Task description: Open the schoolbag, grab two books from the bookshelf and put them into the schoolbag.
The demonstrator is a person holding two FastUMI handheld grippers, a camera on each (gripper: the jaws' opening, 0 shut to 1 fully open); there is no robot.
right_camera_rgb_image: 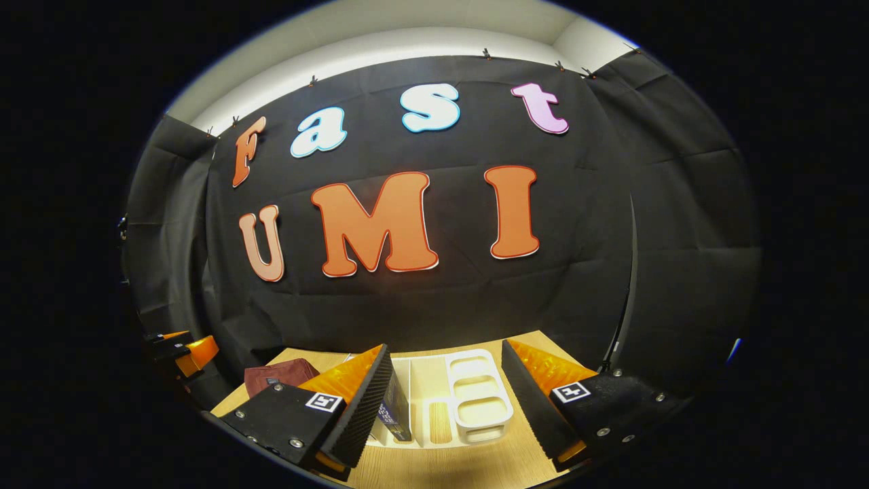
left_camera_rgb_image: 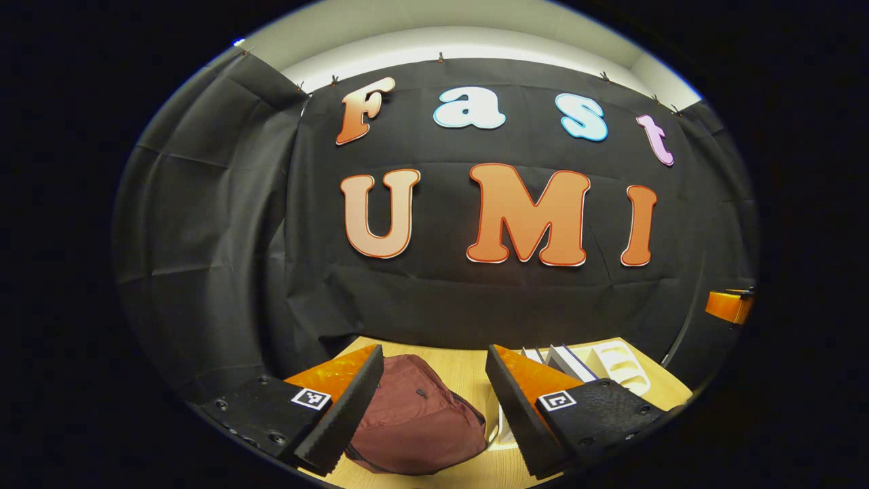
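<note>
1. Left gripper (left_camera_rgb_image: 429,401): fingers spread wide, nothing between them, raised above the table (left_camera_rgb_image: 468,373) and aimed at the schoolbag (left_camera_rgb_image: 417,424).
2. Right gripper (right_camera_rgb_image: 445,401): fingers likewise parted and empty, hanging over the bookshelf (right_camera_rgb_image: 478,394) — a pale rack with open slots.
3. Schoolbag, seen in the left gripper view: dark red, lying slumped on the table just beyond the left fingers, with a small dark pull (left_camera_rgb_image: 421,392) on top. Looks closed, no opening visible; its lower edge is cut off, so not certain.
4. Same bag in the right gripper view: far left on the table, well apart from the right fingers.
5. Books (right_camera_rgb_image: 396,407): standing upright in the left part of the rack, partly hidden behind the right gripper's left finger; exact count hard to tell. In the left gripper view, thin upright spines at the rack, beside the right finger.
6. Other gripper's edge visible at the far side of each view — too little to judge.
7. Progress, as a judgement: at the very start. Bag not opened, no book grabbed, nothing put inside.
8. Left to do: open the bag, lift two books, drop both in.
</note>
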